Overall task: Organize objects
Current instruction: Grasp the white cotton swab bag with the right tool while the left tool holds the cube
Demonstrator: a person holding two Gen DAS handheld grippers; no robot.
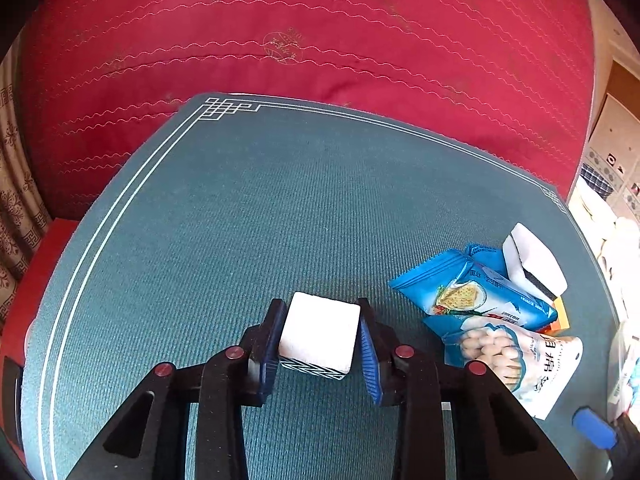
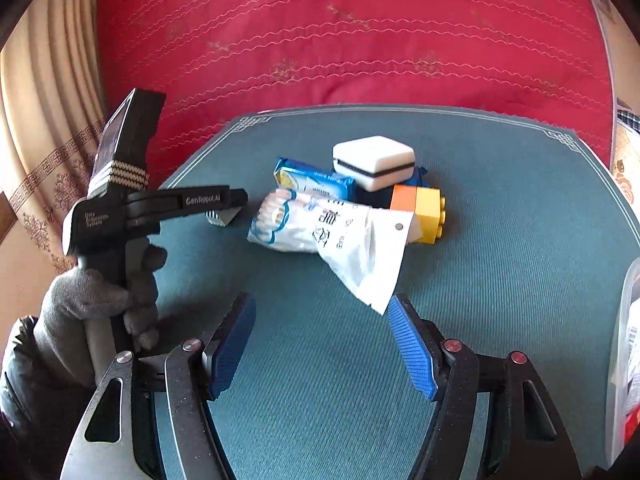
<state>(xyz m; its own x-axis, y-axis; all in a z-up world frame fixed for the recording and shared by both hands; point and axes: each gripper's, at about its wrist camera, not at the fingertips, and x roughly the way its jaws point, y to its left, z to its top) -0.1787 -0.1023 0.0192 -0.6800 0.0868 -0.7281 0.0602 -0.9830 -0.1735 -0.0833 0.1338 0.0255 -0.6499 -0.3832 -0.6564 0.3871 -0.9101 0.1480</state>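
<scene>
Nearest in the left wrist view, a white cube [image 1: 318, 334] with a zigzag-patterned lower face is seen pinched between the blue pads of the left gripper [image 1: 320, 340], held on two opposite flat sides above the green mat [image 1: 240, 208]. It is judged to be light and slightly soft, like foam, so a moderate squeeze on the flat faces should be enough; whether it is lifted clear of the mat cannot be told. In the right wrist view, the right gripper [image 2: 322, 344] is seen with its jaws spread wide and nothing between them, the corner of a white snack bag [image 2: 332, 232] lying just beyond its right pad. The bag is judged crinkly and slippery, best taken at the flat sealed edge. Behind it a blue cracker packet [image 2: 312, 182] is tucked, and touching the pile are an orange and yellow toy brick [image 2: 420, 210] and a white box with a black band [image 2: 374, 162]. Farthest back, a red quilted cushion [image 2: 360, 32] is seen.
</scene>
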